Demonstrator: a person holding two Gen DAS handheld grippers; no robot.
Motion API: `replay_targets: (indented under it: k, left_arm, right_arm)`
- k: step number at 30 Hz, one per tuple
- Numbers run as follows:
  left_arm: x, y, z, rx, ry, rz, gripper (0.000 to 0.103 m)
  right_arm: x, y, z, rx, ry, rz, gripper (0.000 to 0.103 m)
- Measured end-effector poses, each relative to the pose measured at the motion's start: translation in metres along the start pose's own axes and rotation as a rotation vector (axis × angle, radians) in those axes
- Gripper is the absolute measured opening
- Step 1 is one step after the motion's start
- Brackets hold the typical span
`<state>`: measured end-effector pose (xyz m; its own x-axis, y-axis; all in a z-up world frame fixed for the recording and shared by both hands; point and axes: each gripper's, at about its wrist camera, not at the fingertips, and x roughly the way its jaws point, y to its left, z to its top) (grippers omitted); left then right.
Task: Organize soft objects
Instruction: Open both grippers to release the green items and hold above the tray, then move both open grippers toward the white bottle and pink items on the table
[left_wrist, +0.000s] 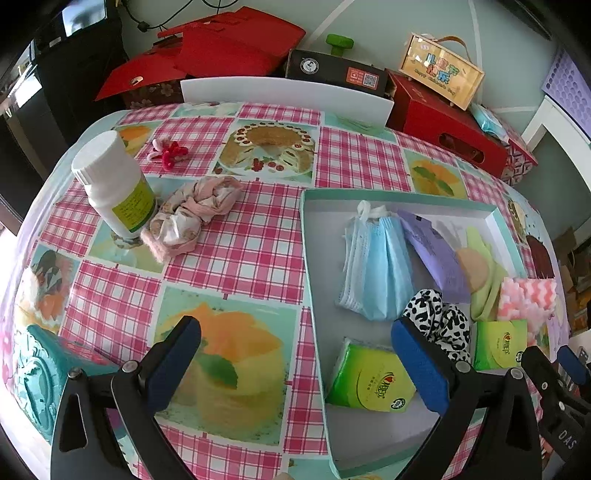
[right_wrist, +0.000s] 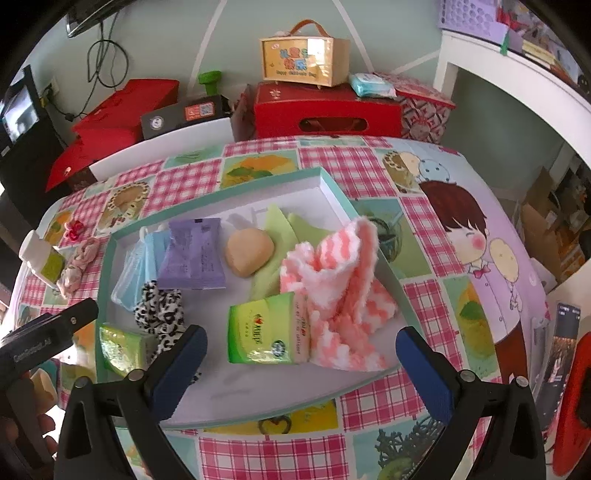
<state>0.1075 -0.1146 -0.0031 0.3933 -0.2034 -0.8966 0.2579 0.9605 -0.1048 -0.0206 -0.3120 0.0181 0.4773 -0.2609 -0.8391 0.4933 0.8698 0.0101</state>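
Note:
A shallow teal-rimmed box lies on the right of the table. It holds blue face masks, a purple packet, a green cloth with a beige puff, a pink-white zigzag cloth, a leopard scrunchie and two green tissue packs. A pink floral fabric bundle and a red hair tie lie outside on the tablecloth. My left gripper hangs wide open over the box's left wall, gripping nothing. My right gripper is open above the box's near side.
A white bottle stands beside the floral bundle. Red boxes, a black box, a yellow carry case and a white board line the far edge. A teal object sits at the near left, a phone at the right.

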Motion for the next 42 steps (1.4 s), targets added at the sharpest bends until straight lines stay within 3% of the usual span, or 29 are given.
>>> replay_targets:
  k: [10, 23, 36, 42]
  left_arm:
    - [-0.016, 0.012, 0.007, -0.019, -0.031, -0.007, 0.102]
    - [-0.049, 0.072, 0.018, -0.132, -0.129, 0.075, 0.102]
    - [-0.057, 0.115, 0.020, -0.216, -0.138, 0.081, 0.102]
    - [-0.055, 0.139, 0.022, -0.276, -0.132, 0.080, 0.102]
  right_arm:
    - [-0.007, 0.010, 0.002, -0.023, -0.031, 0.009, 0.103]
    - [-0.012, 0.050, 0.000, -0.098, -0.058, 0.100, 0.103]
    - [-0.005, 0.086, -0.005, -0.194, -0.045, 0.092, 0.103]
    - [-0.003, 0.106, -0.003, -0.217, -0.045, 0.156, 0.103]
